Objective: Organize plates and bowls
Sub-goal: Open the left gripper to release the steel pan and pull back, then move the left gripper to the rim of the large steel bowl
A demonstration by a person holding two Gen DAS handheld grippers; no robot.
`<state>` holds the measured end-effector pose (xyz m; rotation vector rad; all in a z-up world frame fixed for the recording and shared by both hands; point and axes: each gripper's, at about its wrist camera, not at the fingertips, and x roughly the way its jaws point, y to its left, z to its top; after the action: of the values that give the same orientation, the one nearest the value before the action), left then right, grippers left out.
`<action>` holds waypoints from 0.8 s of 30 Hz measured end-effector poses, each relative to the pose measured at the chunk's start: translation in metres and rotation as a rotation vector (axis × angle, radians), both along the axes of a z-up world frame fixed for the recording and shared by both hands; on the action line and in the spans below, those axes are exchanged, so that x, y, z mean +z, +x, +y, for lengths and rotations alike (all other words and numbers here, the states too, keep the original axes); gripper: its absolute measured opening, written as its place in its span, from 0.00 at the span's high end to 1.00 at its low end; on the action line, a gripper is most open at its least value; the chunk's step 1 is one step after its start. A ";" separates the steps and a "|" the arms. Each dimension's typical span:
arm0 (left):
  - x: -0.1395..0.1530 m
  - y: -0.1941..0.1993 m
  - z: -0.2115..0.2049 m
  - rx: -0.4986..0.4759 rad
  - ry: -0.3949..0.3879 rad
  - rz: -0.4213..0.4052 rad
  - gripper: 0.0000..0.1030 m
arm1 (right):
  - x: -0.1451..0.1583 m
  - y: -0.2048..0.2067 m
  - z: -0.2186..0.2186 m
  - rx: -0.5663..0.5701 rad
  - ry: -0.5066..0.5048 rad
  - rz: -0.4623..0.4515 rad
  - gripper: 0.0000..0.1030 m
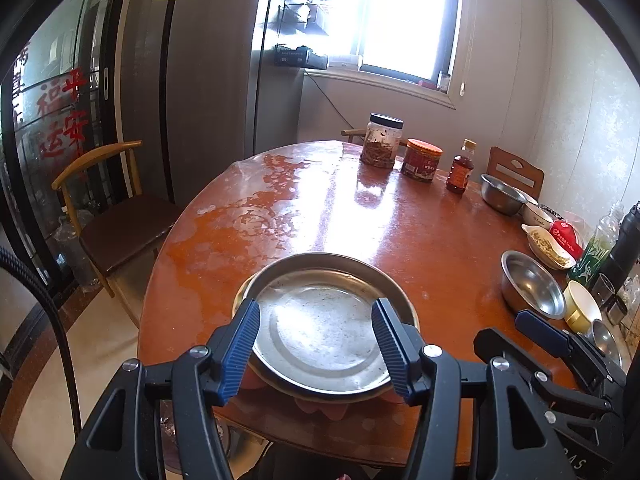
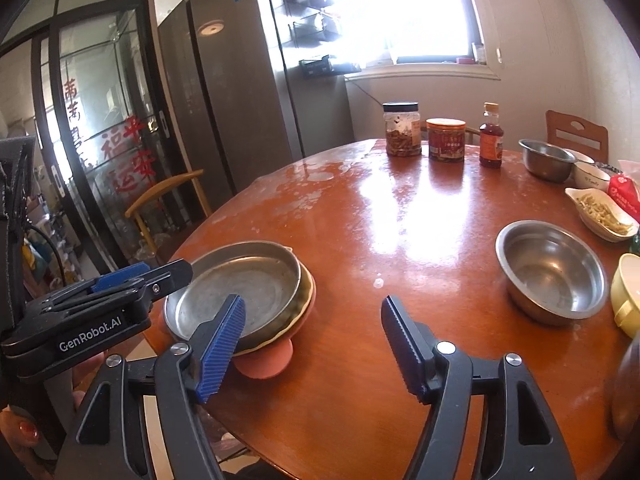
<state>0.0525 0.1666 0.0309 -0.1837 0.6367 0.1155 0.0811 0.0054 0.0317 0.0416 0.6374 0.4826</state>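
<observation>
A stack of plates sits near the table's front edge: a dull metal plate [image 1: 320, 328] [image 2: 244, 288] on top, a cream-rimmed plate [image 2: 306, 300] under it and a pink plate [image 2: 266, 362] at the bottom. My left gripper [image 1: 316, 320] [image 2: 160, 274] hovers open just over the near side of the stack, its blue pads clear of the metal plate. My right gripper [image 2: 312, 320] [image 1: 552, 336] stands open over bare table to the right of the stack, holding nothing. A steel bowl [image 2: 554, 272] [image 1: 532, 284] rests further right.
At the right edge are a yellow bowl [image 2: 628, 296], a white dish of food [image 2: 604, 212], a white bowl [image 2: 592, 174] and a second steel bowl [image 2: 546, 160]. Two jars [image 2: 402, 130] and a bottle [image 2: 491, 138] stand at the far side. A wooden chair [image 1: 116, 216] stands left of the table.
</observation>
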 end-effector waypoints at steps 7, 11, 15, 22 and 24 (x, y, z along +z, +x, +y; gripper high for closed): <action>0.009 -0.003 -0.019 -0.027 0.025 -0.006 0.43 | 0.007 -0.006 -0.016 -0.034 0.017 -0.010 0.29; 0.012 -0.003 -0.033 -0.050 0.035 -0.005 0.43 | 0.011 -0.008 -0.028 -0.057 0.028 -0.016 0.28; 0.013 -0.001 -0.050 -0.080 0.048 -0.003 0.43 | 0.013 -0.012 -0.043 -0.089 0.041 -0.017 0.28; 0.015 0.003 -0.087 -0.141 0.074 0.006 0.43 | 0.014 -0.015 -0.071 -0.154 0.060 -0.006 0.28; 0.015 0.005 -0.096 -0.157 0.079 0.009 0.43 | 0.015 -0.015 -0.081 -0.177 0.067 -0.008 0.28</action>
<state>0.0571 0.0703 0.0463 -0.0566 0.6525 -0.0100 0.0660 -0.0755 0.0463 0.1580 0.6033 0.3327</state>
